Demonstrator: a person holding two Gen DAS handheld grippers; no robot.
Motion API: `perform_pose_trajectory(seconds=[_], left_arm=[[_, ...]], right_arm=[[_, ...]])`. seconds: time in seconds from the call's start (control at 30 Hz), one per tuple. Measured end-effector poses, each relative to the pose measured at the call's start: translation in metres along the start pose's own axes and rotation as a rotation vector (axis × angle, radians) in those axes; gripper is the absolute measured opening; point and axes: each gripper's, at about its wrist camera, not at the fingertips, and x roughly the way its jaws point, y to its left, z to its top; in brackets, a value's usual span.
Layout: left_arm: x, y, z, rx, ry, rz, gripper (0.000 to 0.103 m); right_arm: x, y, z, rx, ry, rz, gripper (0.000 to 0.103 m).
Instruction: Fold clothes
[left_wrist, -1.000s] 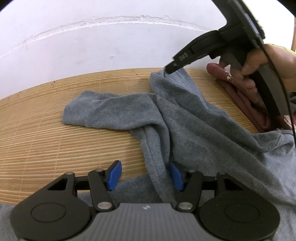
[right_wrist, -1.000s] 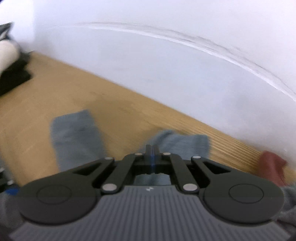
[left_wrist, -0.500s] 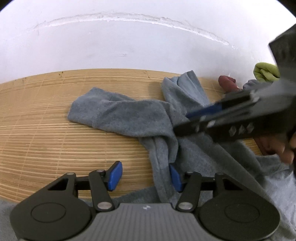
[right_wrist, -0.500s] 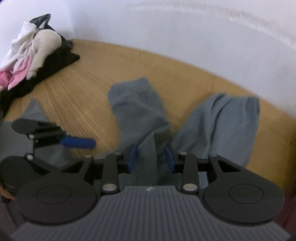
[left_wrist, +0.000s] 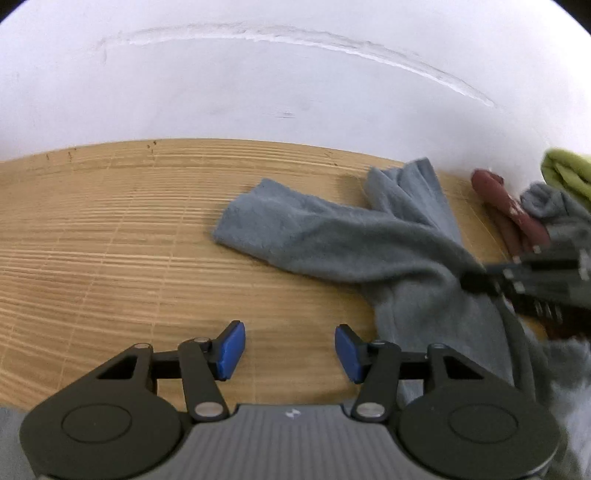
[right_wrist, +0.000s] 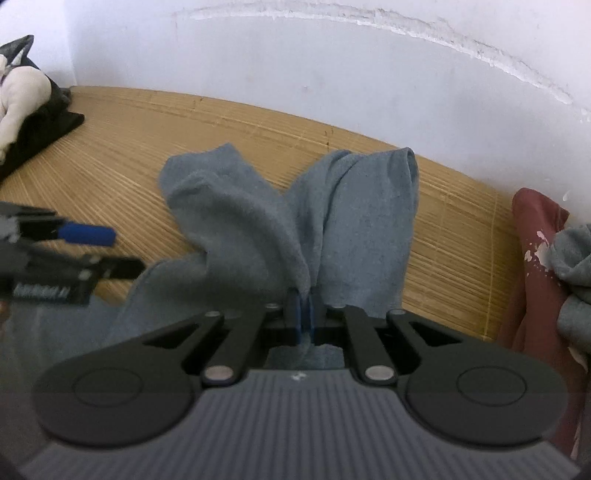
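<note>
Bamboo mat (left_wrist: 110, 258) under a white wall; nearest, the right gripper (right_wrist: 303, 317) has just been closing & is now pinched on a ridge of the grey garment (right_wrist: 332, 221), w/ the left gripper (left_wrist: 290, 350) spread apart over bare mat, nothing between its pads. Beyond, both grey legs or sleeves (can't tell which) lie splayed & crumpled toward the wall, so folding looks barely begun: still to flatten, then fold. Maroon garment (right_wrist: 532, 236) & other clothes wait at the far right.

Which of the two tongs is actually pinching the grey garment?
The right tongs: their blue pads are shut on a fold of the grey garment. The left tongs gape over bare bamboo mat.
</note>
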Motion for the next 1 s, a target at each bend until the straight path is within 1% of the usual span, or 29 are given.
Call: perform_pose_trajectory(seconds=[0.07, 0.13, 0.17, 0.2, 0.23, 0.27, 0.3, 0.33, 0.4, 0.5, 0.6, 0.7, 0.8, 0.83, 0.87, 0.9, 0.93, 1.0], left_arm=[[0.007, 0.007, 0.010, -0.015, 0.005, -0.003, 0.056], [0.011, 0.013, 0.019, -0.026, 0.002, -0.003, 0.056], [0.012, 0.015, 0.022, -0.037, -0.001, -0.009, 0.056], [0.013, 0.017, 0.024, -0.047, -0.003, -0.014, 0.056], [0.014, 0.017, 0.025, -0.054, -0.005, -0.015, 0.056], [0.015, 0.017, 0.026, -0.060, -0.006, -0.015, 0.056], [0.016, 0.016, 0.025, -0.062, -0.005, -0.013, 0.056], [0.017, 0.016, 0.022, -0.062, -0.001, -0.013, 0.056], [0.016, 0.015, 0.018, -0.055, 0.004, -0.014, 0.056], [0.012, 0.013, 0.015, -0.035, 0.002, -0.018, 0.056], [0.007, 0.016, 0.013, -0.035, -0.005, -0.032, 0.056], [0.006, 0.015, 0.012, -0.040, -0.005, -0.032, 0.056], [0.006, 0.014, 0.010, -0.040, -0.001, -0.035, 0.056], [0.006, 0.014, 0.010, -0.040, 0.000, -0.035, 0.056], [0.005, 0.013, 0.010, -0.035, -0.003, -0.033, 0.056], [0.005, 0.012, 0.009, -0.028, -0.003, -0.030, 0.056], [0.005, 0.011, 0.009, -0.023, -0.004, -0.030, 0.056], [0.005, 0.009, 0.009, -0.016, -0.004, -0.032, 0.056]], right_arm=[[-0.005, 0.003, 0.002, -0.001, -0.013, -0.020, 0.012], [-0.018, 0.014, 0.015, -0.080, -0.103, -0.038, 0.013], [-0.024, 0.020, 0.021, -0.119, -0.148, -0.047, 0.017], [-0.025, 0.024, 0.027, -0.150, -0.173, -0.035, 0.027], [-0.021, 0.027, 0.036, -0.174, -0.174, -0.010, 0.037], [-0.013, 0.031, 0.045, -0.190, -0.158, 0.020, 0.040], [-0.002, 0.034, 0.054, -0.206, -0.135, 0.059, 0.041], [0.012, 0.037, 0.063, -0.223, -0.110, 0.088, 0.041], [0.040, 0.040, 0.075, -0.230, -0.060, 0.113, 0.041], [0.070, 0.031, 0.085, -0.147, 0.010, 0.172, 0.041], [0.083, 0.025, 0.086, -0.071, 0.047, 0.229, 0.041], [0.090, 0.027, 0.080, -0.098, 0.079, 0.222, 0.041], [0.092, 0.028, 0.074, -0.143, 0.082, 0.223, 0.041], [0.091, 0.029, 0.073, -0.151, 0.074, 0.227, 0.040], [0.090, 0.030, 0.072, -0.159, 0.067, 0.231, 0.035], [0.089, 0.031, 0.071, -0.166, 0.059, 0.234, 0.014], [0.086, 0.031, 0.071, -0.166, 0.041, 0.227, 0.004], [0.081, 0.030, 0.073, -0.161, -0.005, 0.226, 0.003]])
